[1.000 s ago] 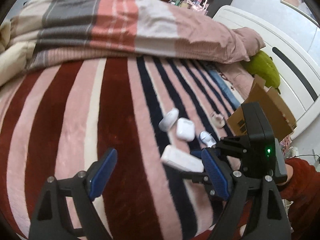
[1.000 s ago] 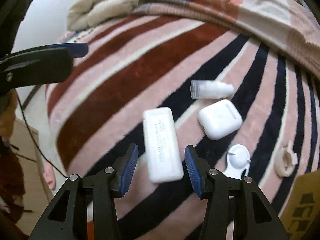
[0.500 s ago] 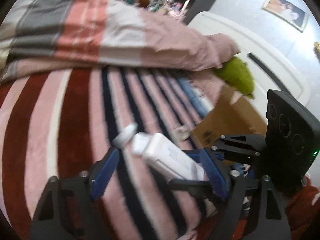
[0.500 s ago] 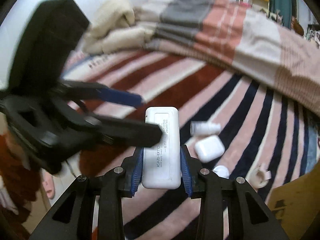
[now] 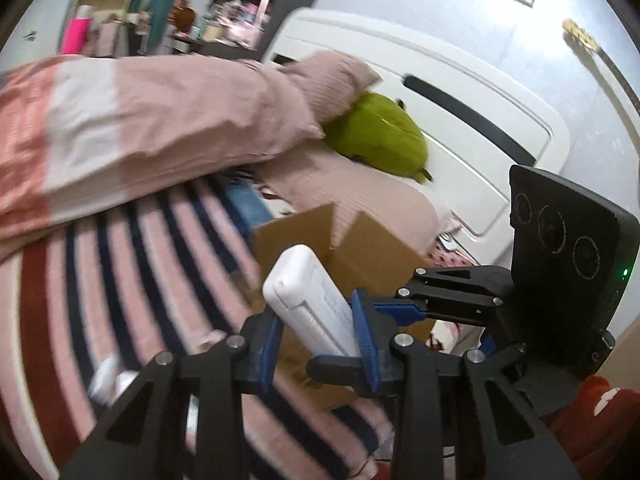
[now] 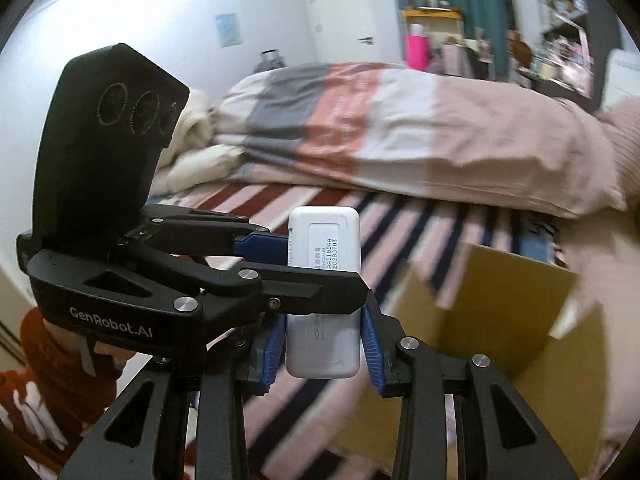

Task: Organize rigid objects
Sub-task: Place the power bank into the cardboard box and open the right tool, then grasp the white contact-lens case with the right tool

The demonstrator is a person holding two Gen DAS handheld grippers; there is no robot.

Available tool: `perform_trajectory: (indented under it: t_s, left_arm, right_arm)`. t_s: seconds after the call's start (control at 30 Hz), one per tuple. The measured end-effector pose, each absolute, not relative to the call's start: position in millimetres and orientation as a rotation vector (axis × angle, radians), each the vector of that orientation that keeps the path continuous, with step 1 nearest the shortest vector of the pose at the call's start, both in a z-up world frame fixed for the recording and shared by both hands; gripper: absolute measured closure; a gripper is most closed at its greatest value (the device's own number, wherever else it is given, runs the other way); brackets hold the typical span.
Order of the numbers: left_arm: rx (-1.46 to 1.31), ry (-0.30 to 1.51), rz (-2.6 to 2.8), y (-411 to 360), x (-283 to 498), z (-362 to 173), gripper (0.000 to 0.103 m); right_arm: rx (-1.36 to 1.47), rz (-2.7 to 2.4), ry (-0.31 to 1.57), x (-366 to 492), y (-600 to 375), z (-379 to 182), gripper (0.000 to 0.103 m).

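white case (image 6: 323, 308) pinched by right gripper (image 6: 323, 354) fingers | left gripper (image 5: 316, 344) fingers closing on it too | cardboard box (image 6: 516, 320) not reached, small items left on bed (image 5: 132, 280)

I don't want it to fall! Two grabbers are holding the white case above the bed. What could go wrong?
1. The left gripper is closing its jaws on the white case that the right gripper clamps; if the hands pull different ways, it may twist or slip.
2. The case seems short of the open cardboard box; released now, it would probably land on the striped blanket.
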State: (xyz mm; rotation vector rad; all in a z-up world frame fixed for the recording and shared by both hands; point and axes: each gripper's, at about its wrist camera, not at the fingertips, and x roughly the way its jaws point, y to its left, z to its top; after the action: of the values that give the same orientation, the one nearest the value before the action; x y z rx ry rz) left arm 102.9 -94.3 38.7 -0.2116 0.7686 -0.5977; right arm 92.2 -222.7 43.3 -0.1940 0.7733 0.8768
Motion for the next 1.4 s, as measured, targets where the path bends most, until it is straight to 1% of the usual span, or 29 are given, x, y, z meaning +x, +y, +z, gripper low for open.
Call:
perform_trajectory:
  t_s: [0.2, 0.33, 0.43, 0.47, 0.53, 0.57, 0.6, 0.7, 0.77, 0.83, 0.87, 0.9, 1.0, 1.13, 1.17, 1.27, 1.4]
  left_arm:
    - [-0.139, 0.885, -0.640, -154, 139, 25, 0.072]
    - [-0.117, 0.945, -0.618, -165, 152, 12, 0.069]
    - [-0.099, 0.971, -0.613, -170, 156, 6, 0.068]
    - [-0.091, 0.976, -0.603, -171, 157, 4, 0.066]
    - [-0.084, 0.977, -0.585, -171, 158, 3, 0.057]
    - [-0.087, 0.973, -0.581, -169, 157, 4, 0.049]
    - [-0.092, 0.965, -0.575, -167, 155, 6, 0.044]
    - [-0.090, 0.937, -0.542, -158, 150, 15, 0.036]
    - [-0.099, 0.906, -0.522, -146, 142, 26, 0.035]
    - [-0.116, 0.870, -0.505, -130, 133, 36, 0.029]
    - [-0.121, 0.847, -0.487, -121, 127, 42, 0.025]
    - [-0.123, 0.829, -0.470, -113, 122, 47, 0.023]
    - [-0.133, 0.782, -0.413, -77, 99, 57, 0.023]
    - [-0.138, 0.750, -0.336, -33, 73, 56, 0.021]
    - [-0.140, 0.742, -0.311, -18, 64, 52, 0.019]
    - [-0.147, 0.739, -0.261, 15, 48, 37, 0.019]
    - [-0.170, 0.760, -0.221, 49, 34, 4, 0.019]
  right_arm:
    - [-0.189, 0.767, 0.899, 126, -266, 30, 0.072]
    - [-0.207, 0.755, 0.976, 141, -265, 13, 0.072]
    - [-0.236, 0.742, 0.997, 141, -268, 7, 0.072]
    - [-0.241, 0.734, 1.005, 140, -270, 4, 0.072]
    - [-0.244, 0.715, 1.026, 141, -270, -2, 0.072]
    - [-0.241, 0.705, 1.031, 142, -271, -3, 0.072]
    - [-0.239, 0.700, 1.033, 143, -272, -4, 0.072]
    - [-0.229, 0.677, 1.040, 140, -277, 1, 0.071]
    - [-0.228, 0.667, 1.023, 133, -279, 8, 0.071]
    - [-0.232, 0.670, 0.999, 124, -276, 19, 0.069]
    - [-0.232, 0.676, 0.991, 121, -272, 22, 0.064]
    - [-0.234, 0.686, 0.977, 116, -268, 27, 0.062]
    - [-0.257, 0.742, 0.935, 98, -241, 41, 0.062]
    - [-0.281, 0.835, 0.906, 76, -193, 46, 0.062]
    - [-0.287, 0.862, 0.905, 71, -178, 44, 0.062]
    - [-0.308, 0.911, 0.921, 60, -145, 29, 0.060]
    - [-0.321, 0.923, 1.006, 61, -106, -18, 0.059]
